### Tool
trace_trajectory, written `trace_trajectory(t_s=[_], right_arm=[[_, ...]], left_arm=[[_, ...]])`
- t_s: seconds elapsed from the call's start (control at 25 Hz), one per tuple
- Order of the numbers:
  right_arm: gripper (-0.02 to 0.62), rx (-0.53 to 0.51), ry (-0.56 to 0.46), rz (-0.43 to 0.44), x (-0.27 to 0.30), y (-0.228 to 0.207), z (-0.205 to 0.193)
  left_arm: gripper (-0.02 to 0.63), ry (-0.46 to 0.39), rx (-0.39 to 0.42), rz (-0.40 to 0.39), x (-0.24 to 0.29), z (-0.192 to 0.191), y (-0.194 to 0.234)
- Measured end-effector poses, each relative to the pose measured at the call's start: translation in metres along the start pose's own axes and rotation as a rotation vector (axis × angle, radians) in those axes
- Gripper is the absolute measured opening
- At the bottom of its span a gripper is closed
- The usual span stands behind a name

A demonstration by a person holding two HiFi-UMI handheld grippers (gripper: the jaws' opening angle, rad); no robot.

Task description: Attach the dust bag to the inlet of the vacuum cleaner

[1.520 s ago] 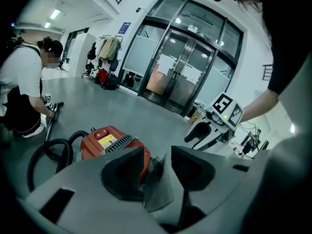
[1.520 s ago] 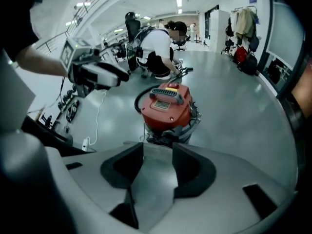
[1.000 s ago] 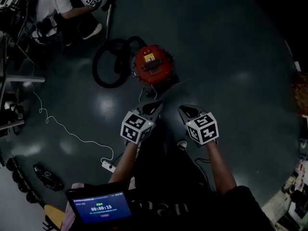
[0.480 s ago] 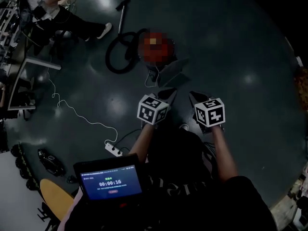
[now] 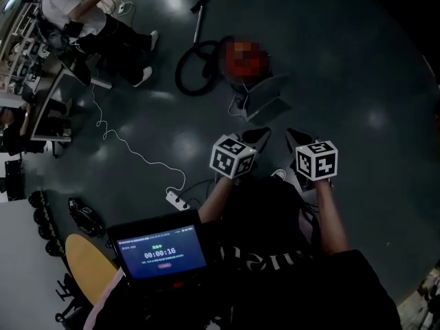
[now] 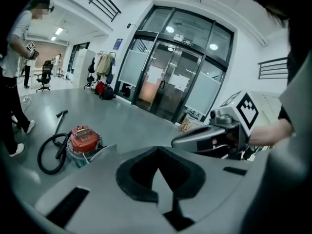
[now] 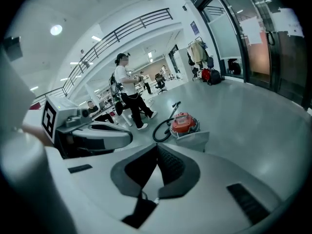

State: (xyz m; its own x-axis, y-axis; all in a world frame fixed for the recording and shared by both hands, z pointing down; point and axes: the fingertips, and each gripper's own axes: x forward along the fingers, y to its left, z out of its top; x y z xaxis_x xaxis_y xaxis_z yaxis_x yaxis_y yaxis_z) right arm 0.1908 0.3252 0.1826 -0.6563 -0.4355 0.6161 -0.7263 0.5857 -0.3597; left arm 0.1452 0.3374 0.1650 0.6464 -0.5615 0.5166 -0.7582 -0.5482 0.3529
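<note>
The red vacuum cleaner (image 5: 246, 59) stands on the dark floor ahead, with its black hose (image 5: 196, 71) coiled to the left. A grey dust bag (image 5: 265, 100) lies on the floor against its near side. The vacuum (image 6: 84, 139) and bag (image 6: 101, 152) show small in the left gripper view, and again as vacuum (image 7: 184, 123) and bag (image 7: 193, 139) in the right gripper view. My left gripper (image 5: 258, 135) and right gripper (image 5: 297, 137) hang side by side in the air, well short of the bag. Both are shut with nothing between their jaws.
A person (image 5: 89, 19) stands at the far left by a desk (image 5: 48, 108). A white cable runs to a power strip (image 5: 175, 199) near my feet. A tablet (image 5: 161, 253) sits at my chest. Glass doors (image 6: 170, 82) lie beyond the vacuum.
Both grippers have lifted and drawn back from the vacuum, which now sits farther off. The grey bag has come into sight beside the vacuum.
</note>
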Motion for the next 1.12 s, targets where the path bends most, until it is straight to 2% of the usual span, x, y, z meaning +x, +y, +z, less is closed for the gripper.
trace_trajectory(t_s=[0.36,0.88,1.12], right_arm=[[0.018,-0.044,-0.018,0.045,-0.05,0.091,-0.011],[0.018,-0.087,0.022,0.113,0.002,0.125,-0.048],[0.018,-0.09,0.017,0.118,-0.006,0.143,-0.061]], left_arm=[[0.005,-0.103,-0.111,0.056,-0.1,-0.023,-0.032],[0.005,-0.194,-0.185,0.13,-0.13,-0.082,0.002],[0.005,-0.229,-0.206,0.138,-0.146,-0.098,-0.001]])
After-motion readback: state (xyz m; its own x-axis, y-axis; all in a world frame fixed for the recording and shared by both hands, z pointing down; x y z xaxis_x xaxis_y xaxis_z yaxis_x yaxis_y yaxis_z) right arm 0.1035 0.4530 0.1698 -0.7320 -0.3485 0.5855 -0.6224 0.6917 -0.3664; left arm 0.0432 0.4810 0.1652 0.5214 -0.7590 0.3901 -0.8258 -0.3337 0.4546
